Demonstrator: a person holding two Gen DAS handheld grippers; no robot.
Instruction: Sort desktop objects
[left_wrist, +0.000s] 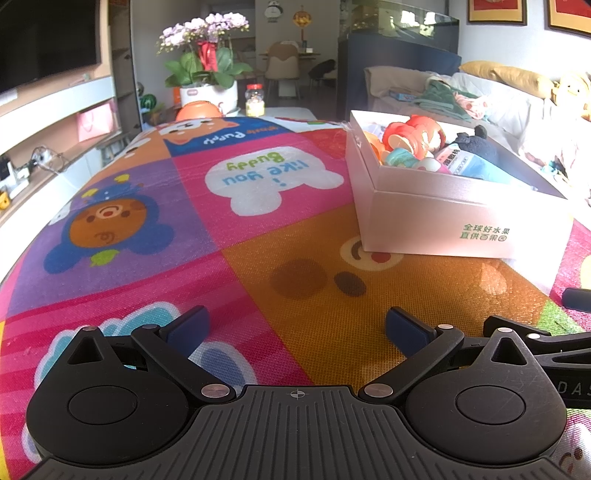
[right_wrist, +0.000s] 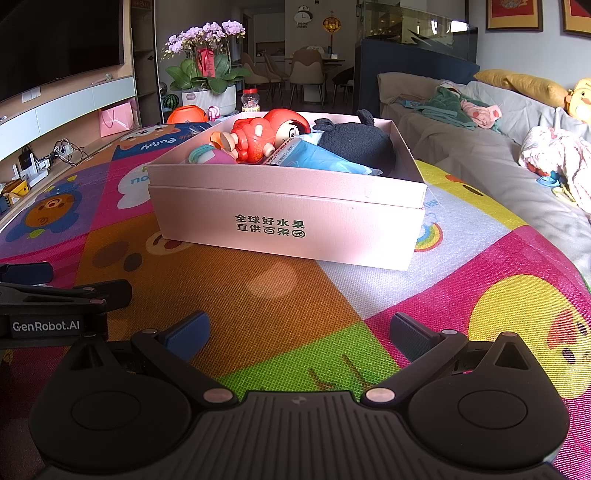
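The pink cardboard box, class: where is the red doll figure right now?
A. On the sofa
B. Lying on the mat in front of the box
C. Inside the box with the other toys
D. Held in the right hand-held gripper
C: the red doll figure lies inside the pink cardboard box, beside a black plush toy.

Home living room: sofa with cushions and clothes, wall TV, potted orchid, dining chairs behind, cartoon play mat on the table.
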